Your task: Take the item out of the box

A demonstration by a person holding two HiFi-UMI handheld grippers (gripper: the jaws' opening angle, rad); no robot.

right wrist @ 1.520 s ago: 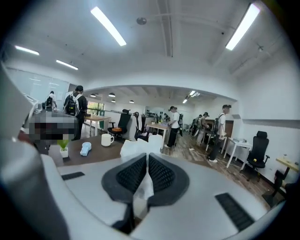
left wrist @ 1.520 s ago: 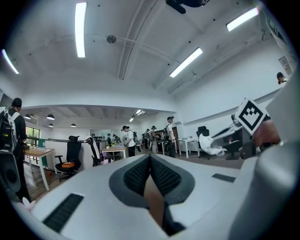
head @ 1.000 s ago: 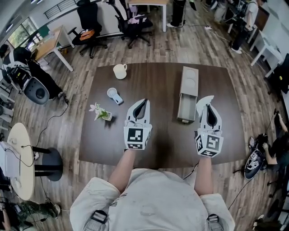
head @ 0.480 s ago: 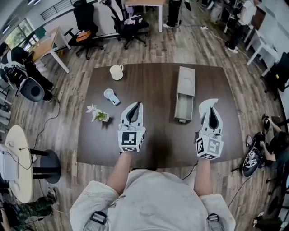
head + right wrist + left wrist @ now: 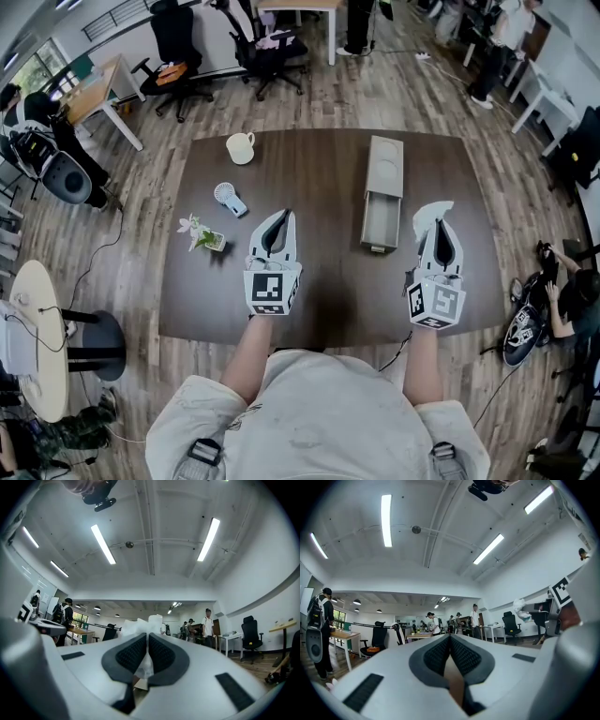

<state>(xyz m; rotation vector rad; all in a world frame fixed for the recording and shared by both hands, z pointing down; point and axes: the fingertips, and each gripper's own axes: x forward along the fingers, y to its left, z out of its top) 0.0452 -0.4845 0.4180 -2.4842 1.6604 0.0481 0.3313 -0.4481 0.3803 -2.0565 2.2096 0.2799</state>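
In the head view, your right gripper (image 5: pixel 438 223) has its jaws pinched on a crumpled white item (image 5: pixel 428 213). The item pokes out past the tips and a little to their left. The grey box (image 5: pixel 382 183) lies on the dark bench (image 5: pixel 319 300) just to the left of that gripper, with its drawer pulled out towards you. The item is outside the box and apart from it. Your left gripper (image 5: pixel 283 216) is on the far side of the box, well to its left, with its jaws together.

In the left gripper view, your left gripper (image 5: pixel 450 638) has its pads meeting at the tips, with nothing between them.

In the right gripper view, your right gripper (image 5: pixel 148 637) is closed on the white item (image 5: pixel 139 626). The item bulges up just beyond the tips and fills the gap between the pads
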